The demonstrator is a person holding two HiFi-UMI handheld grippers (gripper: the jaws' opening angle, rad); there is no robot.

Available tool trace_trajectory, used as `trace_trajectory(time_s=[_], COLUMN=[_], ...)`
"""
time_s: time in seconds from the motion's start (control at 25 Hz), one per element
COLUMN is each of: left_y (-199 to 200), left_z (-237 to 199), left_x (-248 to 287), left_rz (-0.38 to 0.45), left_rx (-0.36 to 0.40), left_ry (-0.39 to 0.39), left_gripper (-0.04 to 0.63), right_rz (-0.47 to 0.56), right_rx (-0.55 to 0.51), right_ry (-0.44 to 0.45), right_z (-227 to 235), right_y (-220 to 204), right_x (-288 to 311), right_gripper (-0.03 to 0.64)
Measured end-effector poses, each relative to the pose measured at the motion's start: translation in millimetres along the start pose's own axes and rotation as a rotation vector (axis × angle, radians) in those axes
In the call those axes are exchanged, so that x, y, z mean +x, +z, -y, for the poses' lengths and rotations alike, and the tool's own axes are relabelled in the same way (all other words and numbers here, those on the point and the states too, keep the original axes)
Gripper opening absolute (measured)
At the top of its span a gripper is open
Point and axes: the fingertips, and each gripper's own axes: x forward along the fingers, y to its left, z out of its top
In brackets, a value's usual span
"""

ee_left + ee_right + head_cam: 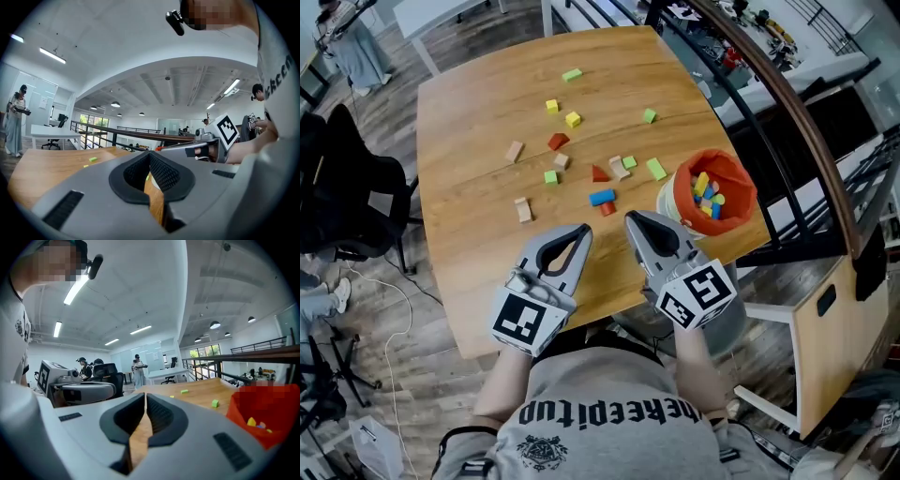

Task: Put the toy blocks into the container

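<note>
Toy blocks lie scattered over the wooden table [469, 103]. The nearest are a blue block [602, 197], a small red block [607, 209] and a wooden block [523, 209]; green ones [656, 169] and yellow ones [573, 119] lie farther back. An orange container [742, 180] at the table's right edge holds several coloured blocks, and in the right gripper view this container [265, 411] is at the right. My left gripper [584, 229] [150, 153] is shut and empty near the front edge. My right gripper [630, 217] [145, 394] hovers beside it, shut and empty, left of the container.
A black office chair [352, 202] stands left of the table. A dark railing [787, 103] curves past the right side, with a white and wood cabinet [834, 319] below it. People stand in the far background of both gripper views.
</note>
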Motion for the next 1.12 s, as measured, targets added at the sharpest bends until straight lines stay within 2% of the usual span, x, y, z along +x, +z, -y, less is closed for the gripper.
trace_trajectory(time_s=[1.12], left_y=[-38], left_z=[-49], left_x=[28], left_rz=[-0.087], left_rx=[-0.094], left_ry=[-0.054], left_gripper=[0.014], right_rz=[-0.274], right_rx=[0.055], right_ry=[-0.073], right_z=[49], right_y=[-85], right_x=[71], right_gripper=[0.014])
